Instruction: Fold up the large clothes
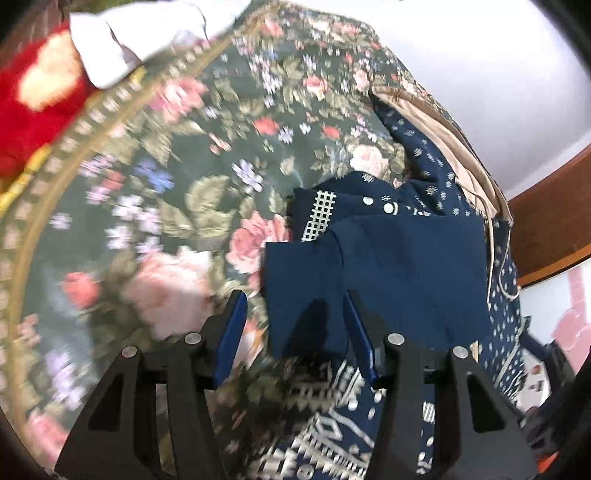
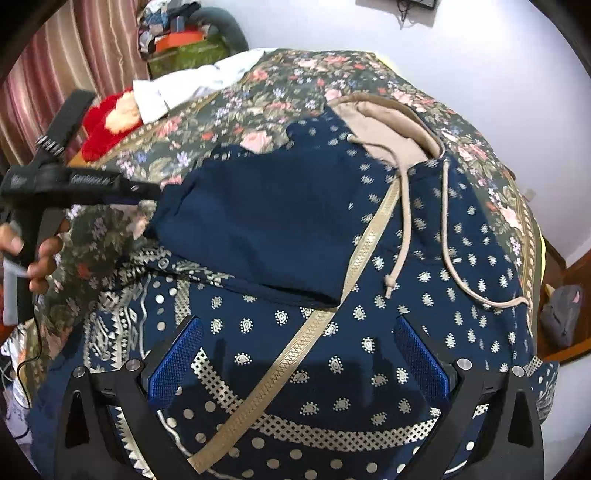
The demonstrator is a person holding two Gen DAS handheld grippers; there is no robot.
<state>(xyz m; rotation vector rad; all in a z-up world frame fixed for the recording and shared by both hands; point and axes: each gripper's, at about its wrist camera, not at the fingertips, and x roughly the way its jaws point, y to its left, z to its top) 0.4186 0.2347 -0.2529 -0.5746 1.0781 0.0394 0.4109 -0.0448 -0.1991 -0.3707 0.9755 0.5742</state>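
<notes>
- Two grippers are ours to work with. Our left gripper (image 1: 295, 306) stands with its jaws parted and pressing on nothing, though the plain navy flap's corner lies in the gap. Our right gripper (image 2: 299, 332) hangs spread wide above the printed cloth, released and empty.
- One navy printed garment (image 2: 424, 280) lies across the floral bedspread (image 1: 207, 122). From our right claw it runs out toward twelve o'clock, where its beige waistband (image 2: 384, 122) sits.
- One plain navy flap (image 2: 266, 229) is laid over the print at eleven o'clock of the right claw. We read this as a first fold just put down.
- Two beige drawstring ends (image 2: 402, 221) trail loose at one o'clock.
- One gold trim strip (image 2: 306, 332) crosses diagonally between the right claw's fingers.
- We judge the task early to middle: the patterned hem nearest us is unfolded, and further folds remain.
- One white cloth (image 1: 147, 33) and one red fuzzy item (image 1: 40, 92) wait at ten o'clock of the left claw, past the bedspread's edge, neither looking folded.
</notes>
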